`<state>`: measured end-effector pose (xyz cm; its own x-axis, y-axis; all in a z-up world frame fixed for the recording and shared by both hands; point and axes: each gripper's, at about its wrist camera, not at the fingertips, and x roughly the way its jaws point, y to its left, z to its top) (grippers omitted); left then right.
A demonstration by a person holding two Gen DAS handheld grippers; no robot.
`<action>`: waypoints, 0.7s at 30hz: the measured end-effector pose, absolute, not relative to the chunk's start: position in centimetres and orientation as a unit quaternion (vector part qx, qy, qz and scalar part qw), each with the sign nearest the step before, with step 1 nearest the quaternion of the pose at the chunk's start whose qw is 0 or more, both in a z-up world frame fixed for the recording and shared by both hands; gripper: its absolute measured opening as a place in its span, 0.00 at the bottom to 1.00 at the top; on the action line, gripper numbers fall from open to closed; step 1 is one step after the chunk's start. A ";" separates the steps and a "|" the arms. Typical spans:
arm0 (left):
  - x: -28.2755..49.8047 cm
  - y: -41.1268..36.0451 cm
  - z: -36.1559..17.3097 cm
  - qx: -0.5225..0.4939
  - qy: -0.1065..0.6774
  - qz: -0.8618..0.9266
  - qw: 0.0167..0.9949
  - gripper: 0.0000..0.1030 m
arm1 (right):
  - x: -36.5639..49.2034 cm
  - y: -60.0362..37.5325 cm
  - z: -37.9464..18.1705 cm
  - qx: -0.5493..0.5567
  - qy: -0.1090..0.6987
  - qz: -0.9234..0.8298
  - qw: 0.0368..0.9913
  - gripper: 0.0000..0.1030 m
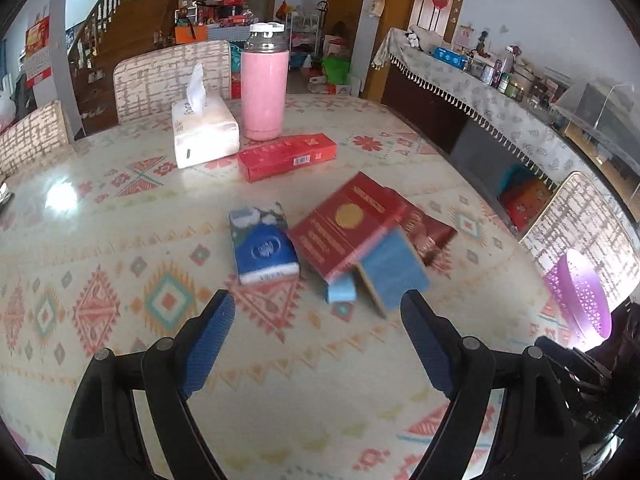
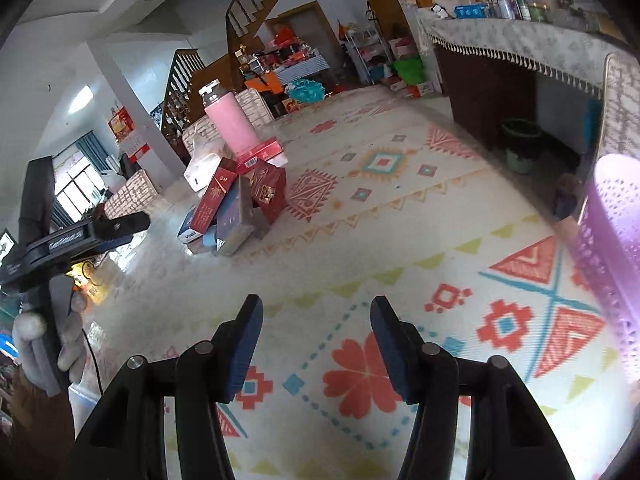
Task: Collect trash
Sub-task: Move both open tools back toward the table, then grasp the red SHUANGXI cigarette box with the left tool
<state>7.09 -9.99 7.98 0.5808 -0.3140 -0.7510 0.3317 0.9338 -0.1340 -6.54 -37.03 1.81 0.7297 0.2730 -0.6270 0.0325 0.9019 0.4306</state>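
A pile of small boxes lies mid-table: a dark red cigarette box (image 1: 344, 224), a blue tissue pack (image 1: 264, 248), a blue box (image 1: 394, 266) and another dark red box (image 1: 424, 228). Behind them lies a long red carton (image 1: 286, 156). My left gripper (image 1: 318, 304) hovers just short of the pile, open and empty. The right wrist view shows the same pile (image 2: 236, 208) farther off at the left. My right gripper (image 2: 317, 308) stands open over bare tablecloth, nothing between its fingers. A purple perforated basket (image 1: 580, 292) (image 2: 616, 264) sits at the table's right edge.
A pink thermos (image 1: 264, 92) and a white tissue box (image 1: 204, 132) stand behind the red carton. Padded chairs (image 1: 172, 76) ring the table. A cloth-covered sideboard (image 1: 480, 92) runs along the right, with a green bin (image 2: 520, 144) under it. A gloved hand (image 2: 36, 332) holds the left gripper.
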 end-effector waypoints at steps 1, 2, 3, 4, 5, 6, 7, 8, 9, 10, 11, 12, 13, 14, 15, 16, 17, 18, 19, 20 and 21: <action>7.9 -10.1 7.9 0.011 0.421 -0.184 0.888 0.82 | -6.3 -37.1 1.6 0.214 0.363 0.068 0.904 0.59; 8.6 -10.3 7.8 0.013 0.421 -0.186 0.888 0.82 | -6.2 -37.1 1.5 0.218 0.363 0.070 0.903 0.59; 9.3 -10.4 7.8 0.015 0.421 -0.189 0.887 0.82 | -6.2 -37.2 1.6 0.221 0.360 0.074 0.904 0.59; 10.0 -10.7 7.8 0.018 0.421 -0.191 0.886 0.82 | -6.2 -37.3 1.6 0.223 0.355 0.076 0.905 0.60; 10.8 -11.0 7.7 0.023 0.421 -0.194 0.886 0.82 | -6.1 -37.5 1.6 0.226 0.355 0.076 0.904 0.64; 11.7 -11.4 7.7 0.026 0.420 -0.197 0.886 0.82 | -6.1 -37.5 1.5 0.229 0.358 0.078 0.902 0.65; 12.5 -11.6 7.7 0.025 0.419 -0.199 0.885 0.82 | -6.0 -37.6 1.3 0.234 0.360 0.084 0.900 0.65; 13.3 -11.8 7.6 0.022 0.419 -0.202 0.885 0.82 | -6.0 -37.6 1.3 0.234 0.360 0.085 0.899 0.65; 14.2 -11.9 7.5 0.014 0.421 -0.205 0.884 0.82 | -6.0 -37.7 1.4 0.233 0.360 0.084 0.899 0.65; 15.0 -12.0 7.3 0.002 0.424 -0.208 0.882 0.82 | -6.0 -37.6 1.3 0.232 0.361 0.085 0.899 0.65; 16.0 -12.0 7.1 -0.013 0.428 -0.211 0.878 0.82 | -5.9 -37.5 1.2 0.230 0.363 0.087 0.899 0.65; 16.9 -12.0 6.9 -0.027 0.433 -0.214 0.875 0.82 | -5.9 -37.5 1.3 0.229 0.363 0.087 0.899 0.65; 17.6 -12.0 6.6 -0.040 0.438 -0.216 0.872 0.82 | -5.9 -37.4 1.3 0.226 0.364 0.086 0.900 0.65; 18.4 -12.0 6.1 -0.050 0.446 -0.216 0.867 0.82 | -5.9 -37.4 1.3 0.225 0.364 0.086 0.900 0.65; 19.0 -12.1 5.7 -0.058 0.454 -0.216 0.863 0.82 | -5.9 -37.3 1.3 0.224 0.364 0.086 0.900 0.65; 19.4 -12.1 5.2 -0.066 0.462 -0.220 0.857 0.82 | -5.9 -37.3 1.3 0.222 0.364 0.085 0.900 0.65; 19.6 -12.2 4.8 -0.076 0.471 -0.232 0.848 0.82 | -5.9 -37.3 1.3 0.222 0.364 0.085 0.901 0.65; 19.4 -12.2 4.5 -0.087 0.478 -0.253 0.836 0.82 | -5.9 -37.3 1.3 0.222 0.365 0.085 0.900 0.66; 19.1 -12.3 4.4 -0.095 0.482 -0.270 0.828 0.82 | -5.8 -37.3 1.3 0.222 0.366 0.085 0.900 0.66; 18.5 -12.5 4.3 -0.099 0.484 -0.293 0.819 0.82 | -5.8 -37.4 1.3 0.223 0.367 0.085 0.899 0.66; 18.0 -12.7 4.4 -0.095 0.484 -0.303 0.815 0.82 | -5.8 -37.4 1.2 0.224 0.367 0.085 0.899 0.66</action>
